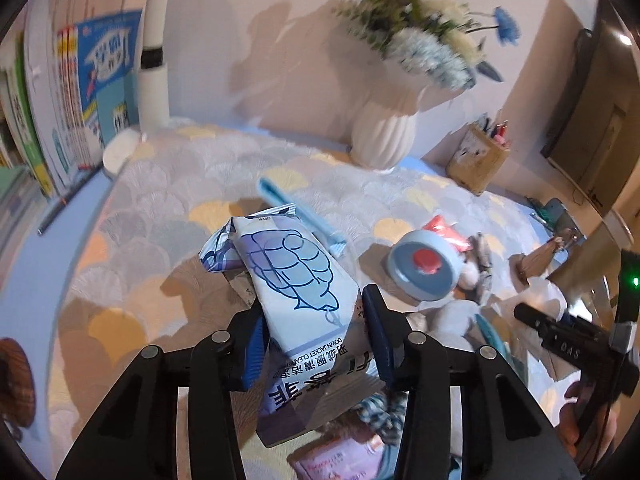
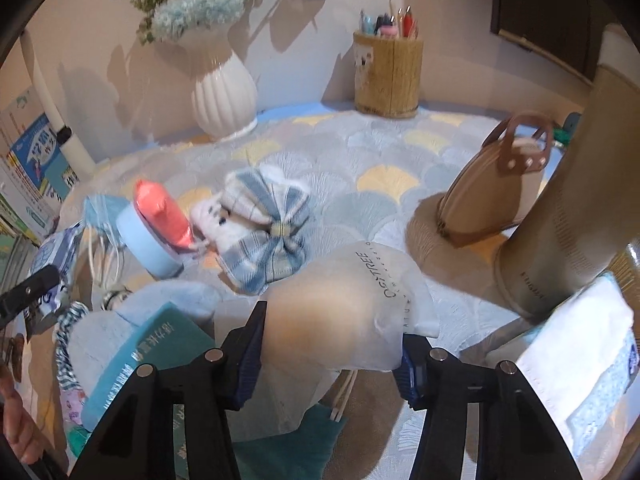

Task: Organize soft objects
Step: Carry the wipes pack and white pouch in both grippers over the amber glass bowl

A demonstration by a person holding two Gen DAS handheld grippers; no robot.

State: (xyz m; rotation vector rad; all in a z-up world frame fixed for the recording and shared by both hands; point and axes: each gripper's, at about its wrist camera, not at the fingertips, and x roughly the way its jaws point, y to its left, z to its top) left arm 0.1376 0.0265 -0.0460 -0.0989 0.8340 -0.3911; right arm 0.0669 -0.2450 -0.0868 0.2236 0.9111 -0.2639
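Observation:
My left gripper is shut on a pale blue pack of down jacket cleaning wipes and holds it above the patterned cloth. My right gripper is shut on a frosted translucent pouch with a beige thing inside, held over the pile. On the cloth lie a blue plaid bow with a white plush toy, a blue round tin with a red-orange pack, a blue face mask and a teal box. The tin also shows in the left wrist view.
A white ribbed vase with flowers and a wooden pen holder stand at the back. A tan handbag and a tall beige cylinder stand at the right. A white tissue pack lies front right. Books line the left.

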